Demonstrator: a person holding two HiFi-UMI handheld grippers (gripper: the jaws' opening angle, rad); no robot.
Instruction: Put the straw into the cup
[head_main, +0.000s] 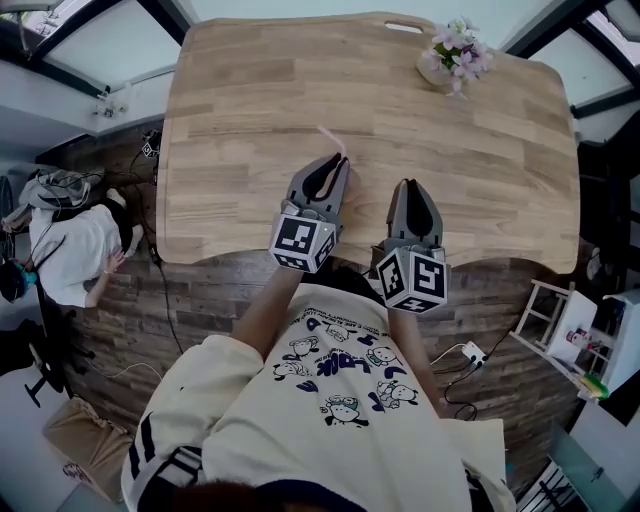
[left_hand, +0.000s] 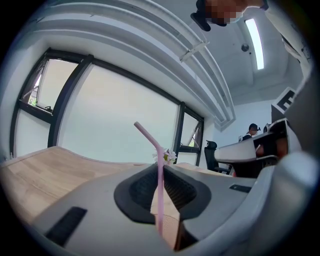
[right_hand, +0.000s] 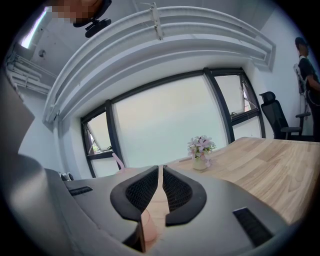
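Note:
My left gripper (head_main: 328, 165) (left_hand: 161, 172) hangs over the near edge of the wooden table (head_main: 250, 120), shut on a pink bendy straw (head_main: 333, 140) (left_hand: 160, 165). The straw stands upright between the pads with its bent tip leaning left. Its lower end reaches down to a pale translucent cup (left_hand: 169, 229) that shows in the gap below the jaws. My right gripper (head_main: 407, 190) (right_hand: 161, 172) is just to the right. Its jaws stand a thin slit apart and seem to pinch the wall of the cup (right_hand: 149, 225), which shows low under its left jaw. The head view hides the cup.
A small vase of flowers (head_main: 455, 55) (right_hand: 201, 152) stands at the table's far right. A person (head_main: 70, 250) is on the floor to the left of the table. A white rack (head_main: 560, 320) stands at the right. Large windows lie beyond the table, and an office chair (right_hand: 277, 120) stands at its far right.

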